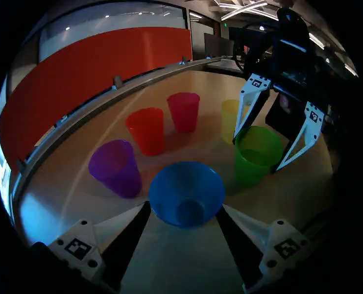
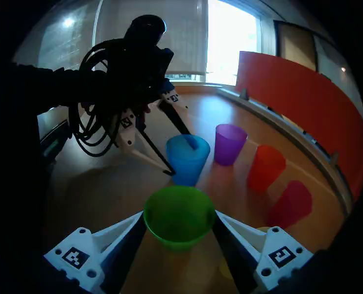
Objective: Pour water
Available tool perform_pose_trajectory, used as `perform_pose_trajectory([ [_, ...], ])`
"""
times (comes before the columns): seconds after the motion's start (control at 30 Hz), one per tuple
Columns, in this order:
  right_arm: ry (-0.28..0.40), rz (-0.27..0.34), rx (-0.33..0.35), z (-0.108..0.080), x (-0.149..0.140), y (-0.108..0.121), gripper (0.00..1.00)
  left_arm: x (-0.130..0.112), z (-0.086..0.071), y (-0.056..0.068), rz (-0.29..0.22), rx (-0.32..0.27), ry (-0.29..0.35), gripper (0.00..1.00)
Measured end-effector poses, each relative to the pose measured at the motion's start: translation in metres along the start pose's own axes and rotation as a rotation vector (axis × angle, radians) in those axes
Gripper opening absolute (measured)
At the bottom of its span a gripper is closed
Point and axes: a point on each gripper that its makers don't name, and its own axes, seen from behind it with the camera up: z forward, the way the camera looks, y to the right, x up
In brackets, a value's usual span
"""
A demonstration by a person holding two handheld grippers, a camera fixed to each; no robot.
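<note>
Blue translucent plastic cup (image 1: 186, 193) stands on the pale wooden table (image 1: 289, 196), nipped between the left gripper's (image 1: 183, 208) fingers. Just right, a green plastic cup (image 2: 179, 215) sits nipped by the right gripper (image 2: 180, 214). Farther off stand a purple cup (image 1: 116, 166), orange cup (image 1: 147, 130), red cup (image 1: 183, 111) and yellow cup (image 1: 229, 120). I cannot tell whether any cup holds water.

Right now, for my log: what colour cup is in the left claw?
Blue cup, left gripper view.
</note>
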Motion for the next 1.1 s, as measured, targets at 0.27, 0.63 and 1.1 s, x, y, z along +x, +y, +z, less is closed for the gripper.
perform_pose_trajectory([
  [0.27,0.002,0.007,-0.005,-0.001,-0.003,0.001,0.92,0.000,-0.002,0.000,-0.008,0.001,0.002,0.96],
  [0.63,0.006,0.005,-0.010,-0.005,-0.003,0.001,0.97,-0.001,-0.003,0.003,-0.003,-0.002,-0.007,0.96],
  [1.1,0.014,0.002,-0.030,-0.016,0.000,0.004,1.00,-0.001,-0.013,0.000,-0.008,0.014,-0.009,0.96],
])
